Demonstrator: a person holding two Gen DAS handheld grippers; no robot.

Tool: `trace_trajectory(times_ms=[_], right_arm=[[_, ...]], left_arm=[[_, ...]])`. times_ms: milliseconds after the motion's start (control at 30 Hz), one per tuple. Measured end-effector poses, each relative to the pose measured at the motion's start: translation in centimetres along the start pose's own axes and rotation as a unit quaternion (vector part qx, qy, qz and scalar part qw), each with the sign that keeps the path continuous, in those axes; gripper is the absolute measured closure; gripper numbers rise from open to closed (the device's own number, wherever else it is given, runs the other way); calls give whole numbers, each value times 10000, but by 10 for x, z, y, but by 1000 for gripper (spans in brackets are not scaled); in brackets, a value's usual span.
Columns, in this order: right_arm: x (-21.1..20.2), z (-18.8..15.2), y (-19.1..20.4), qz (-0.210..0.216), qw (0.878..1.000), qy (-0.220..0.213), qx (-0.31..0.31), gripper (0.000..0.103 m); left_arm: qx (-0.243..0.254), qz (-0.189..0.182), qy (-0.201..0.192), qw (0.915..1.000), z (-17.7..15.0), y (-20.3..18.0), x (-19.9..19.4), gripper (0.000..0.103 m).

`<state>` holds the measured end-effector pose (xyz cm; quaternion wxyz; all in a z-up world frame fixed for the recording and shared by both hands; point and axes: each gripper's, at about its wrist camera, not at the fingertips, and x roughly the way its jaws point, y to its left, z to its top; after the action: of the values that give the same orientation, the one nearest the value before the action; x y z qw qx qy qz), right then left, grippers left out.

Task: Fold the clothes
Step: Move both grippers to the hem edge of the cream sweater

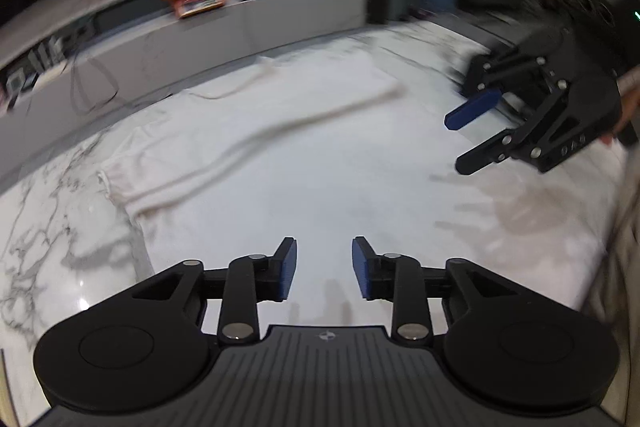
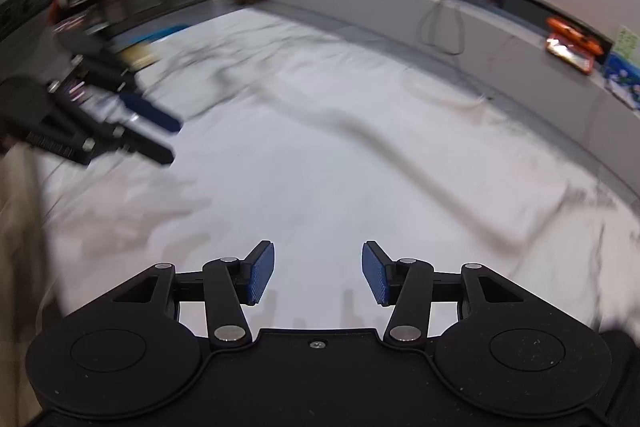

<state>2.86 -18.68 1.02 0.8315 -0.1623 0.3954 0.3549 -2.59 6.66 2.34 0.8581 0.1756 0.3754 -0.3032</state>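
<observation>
Left wrist view: your left tool (image 1: pixel 324 267) hangs above the white marble bench (image 1: pixel 48 227) with its two blue-padded fingers (image 1: pixel 287 269) parted and nothing between them. Beyond it the white cloth garment (image 1: pixel 224 131) lies spread flat on the bench, reaching toward the far edge; one fold edge runs as a soft ridge across it from the near left toward the far right. A hemmed end of the garment lies near the left side of the bench, where grey-veined marble shows bare. Your right tool (image 1: pixel 462 139) enters from the right side, above the garment's right part, jaws apart, one blue pad facing the camera, with no cloth caught in them. A fingertip of your hand (image 1: pixel 624 111) shows behind its body.

Right wrist view: your right tool (image 2: pixel 318 275) likewise stands open over the garment (image 2: pixel 320 155), its pads clear of the fabric, which fills most of the bench here. Your left tool (image 2: pixel 170 141) appears blurred at the left, also open and empty. A long grey low cabinet (image 2: pixel 500 39) runs behind the far edge of the bench, carrying an orange tray (image 2: pixel 572 43) and small items too blurred to name.
</observation>
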Motion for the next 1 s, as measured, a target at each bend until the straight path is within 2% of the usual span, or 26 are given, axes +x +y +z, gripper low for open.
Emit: trace_trajectory(times_ms=[67,233,367,500,667,767,867,1000], right_arm=[[-8,-19,16,-75,9998,117,-143,54],[-25,-64,47,401,9984,372,-164,55],[-29,-80,58,479,9973,504,-254,54],[-25,-89,63,560,9957,677,-293,54],[-19,-97,68,618,9947,725,-393,54],[-17,-102,70,596,9943,713,-519,52],[-19,-102,72,536,9938,749,-626,52],[-21,-105,76,519,9931,790,-695,51]], left_arm=[[261,-31,136,9996,-16,-18,-4,67],[1038,-28,633,9926,-54,-55,-4,66],[1424,153,806,9864,-68,-67,-5,62],[1371,109,970,9857,-73,-64,1,61],[1311,77,1005,9862,-81,-63,-1,49],[1391,-48,1207,9829,-85,-67,3,45],[1652,79,1246,9783,-86,-76,7,45],[1592,48,1243,9794,-86,-75,5,48]])
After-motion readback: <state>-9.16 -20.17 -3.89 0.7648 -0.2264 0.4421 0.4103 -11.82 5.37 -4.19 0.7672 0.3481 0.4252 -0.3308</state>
